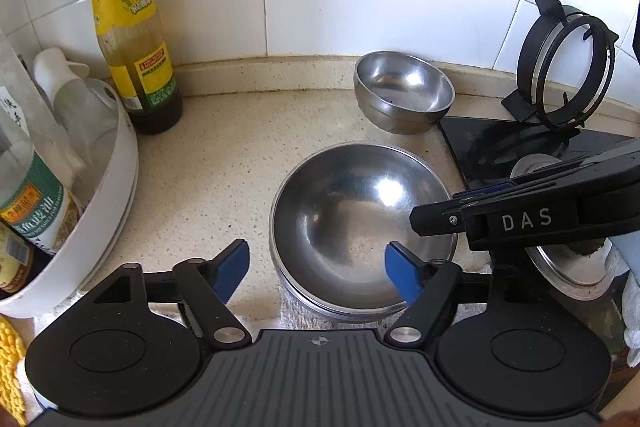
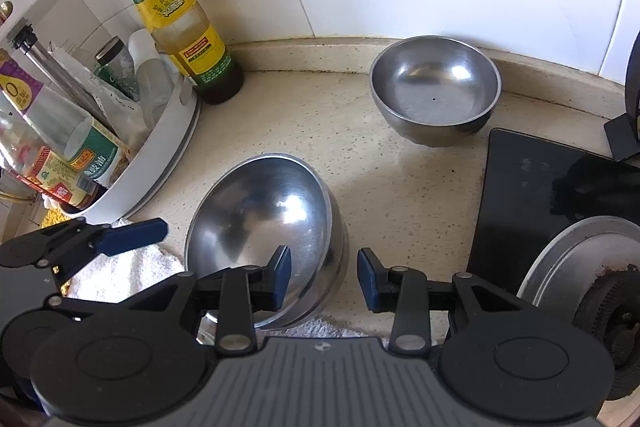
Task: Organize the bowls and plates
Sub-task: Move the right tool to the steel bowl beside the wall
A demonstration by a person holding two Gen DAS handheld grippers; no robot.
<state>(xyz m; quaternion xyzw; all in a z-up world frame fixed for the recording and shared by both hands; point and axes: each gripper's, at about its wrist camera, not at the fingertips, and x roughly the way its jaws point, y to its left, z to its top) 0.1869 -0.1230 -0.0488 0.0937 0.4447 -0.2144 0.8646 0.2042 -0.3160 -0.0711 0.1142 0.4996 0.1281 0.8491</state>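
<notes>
straddling the near rim of the stacked bowls on the bench, our right gripper stands apart; our left gripper too. closing off-centre could tip the stack. the single bowl sits by the wall.

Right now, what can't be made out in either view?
- Stacked bowls: the count; both views, top bowl hides those under it.
- Cloth under them: its extent; the bowls and the left gripper cover it.
- Burner: cut off by the right-wrist edge.
</notes>
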